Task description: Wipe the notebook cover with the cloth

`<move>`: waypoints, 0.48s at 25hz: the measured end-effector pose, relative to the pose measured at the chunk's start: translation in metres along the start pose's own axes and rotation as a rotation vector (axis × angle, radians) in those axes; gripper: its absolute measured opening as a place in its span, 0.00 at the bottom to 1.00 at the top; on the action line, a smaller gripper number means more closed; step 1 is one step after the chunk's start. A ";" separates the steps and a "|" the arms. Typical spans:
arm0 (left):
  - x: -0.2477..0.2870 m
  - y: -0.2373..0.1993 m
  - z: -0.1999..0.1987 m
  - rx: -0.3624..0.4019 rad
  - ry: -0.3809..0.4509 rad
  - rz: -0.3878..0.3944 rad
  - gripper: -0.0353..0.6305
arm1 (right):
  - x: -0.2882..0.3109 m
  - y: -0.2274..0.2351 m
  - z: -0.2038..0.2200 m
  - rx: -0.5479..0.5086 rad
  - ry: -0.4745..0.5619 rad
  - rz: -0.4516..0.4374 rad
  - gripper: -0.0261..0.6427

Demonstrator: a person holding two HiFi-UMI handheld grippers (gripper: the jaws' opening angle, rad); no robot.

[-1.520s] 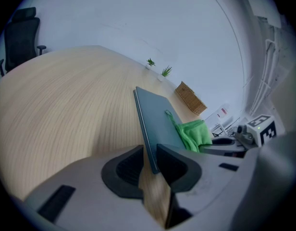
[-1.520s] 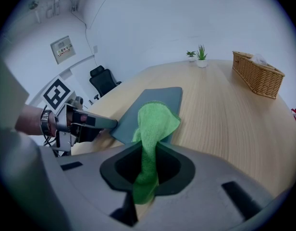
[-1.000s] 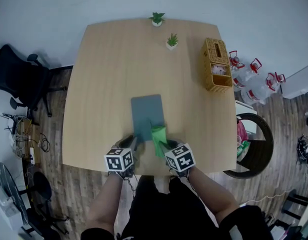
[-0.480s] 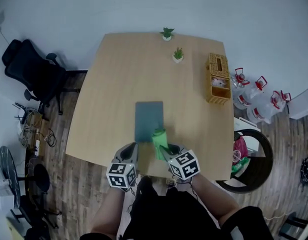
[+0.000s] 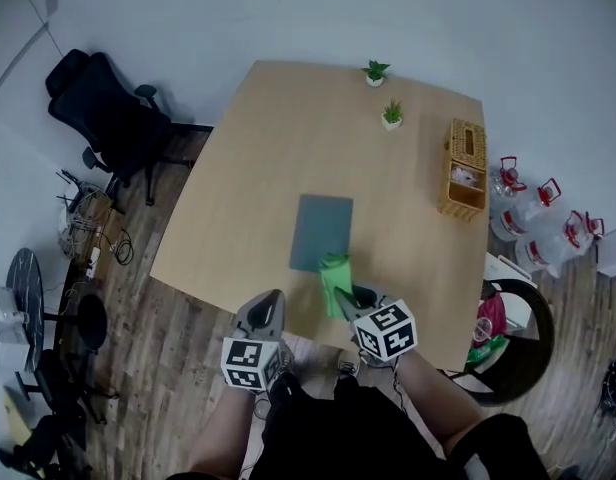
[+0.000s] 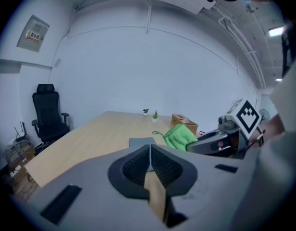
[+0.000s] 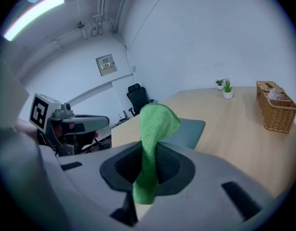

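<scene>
A grey-blue notebook (image 5: 322, 232) lies flat on the wooden table (image 5: 258, 168), near its front edge. My right gripper (image 5: 350, 298) is shut on a green cloth (image 5: 336, 278), which sticks up out of the jaws just in front of the notebook's near edge. The right gripper view has the cloth (image 7: 153, 129) pinched between the pads, with the notebook (image 7: 186, 131) behind it. Off the table's front edge, to the notebook's left, my left gripper (image 5: 271, 303) is shut and empty. In its own view the left gripper (image 6: 150, 152) has its pads together, with the cloth (image 6: 180, 135) to its right.
A wicker basket (image 5: 465, 168) stands at the table's right edge and two small potted plants (image 5: 392, 114) at the far side. A black office chair (image 5: 108, 108) is at the left. Water bottles (image 5: 533, 233) and a round chair (image 5: 513, 318) are on the floor at the right.
Both grippers have drawn back toward the person. The left one has left the notebook's near corner and now hangs past the table edge. The cloth has come back with the right gripper.
</scene>
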State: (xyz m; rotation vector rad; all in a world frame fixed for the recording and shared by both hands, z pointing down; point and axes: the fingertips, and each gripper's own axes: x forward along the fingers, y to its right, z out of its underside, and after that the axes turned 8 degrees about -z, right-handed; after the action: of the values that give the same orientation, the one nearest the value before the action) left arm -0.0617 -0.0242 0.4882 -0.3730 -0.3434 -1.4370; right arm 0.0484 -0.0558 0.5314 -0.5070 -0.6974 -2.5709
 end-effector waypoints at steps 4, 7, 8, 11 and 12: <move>-0.020 -0.012 0.007 -0.006 -0.036 0.005 0.07 | 0.010 -0.015 0.001 0.013 0.000 -0.012 0.12; -0.033 -0.026 0.008 0.006 -0.016 0.013 0.07 | 0.018 -0.030 -0.001 0.019 0.006 -0.012 0.12; -0.038 -0.031 0.009 0.015 -0.008 0.020 0.07 | 0.020 -0.037 -0.001 0.018 0.009 -0.008 0.12; -0.053 -0.047 0.013 0.044 0.025 0.046 0.07 | 0.026 -0.058 -0.002 0.019 0.022 0.020 0.12; -0.059 -0.051 0.014 0.048 0.030 0.060 0.07 | 0.026 -0.067 -0.002 0.020 0.028 0.032 0.12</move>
State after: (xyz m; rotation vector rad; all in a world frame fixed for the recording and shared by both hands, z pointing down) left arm -0.1185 0.0296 0.4770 -0.3195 -0.3390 -1.3718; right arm -0.0069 -0.0125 0.5153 -0.4710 -0.6985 -2.5343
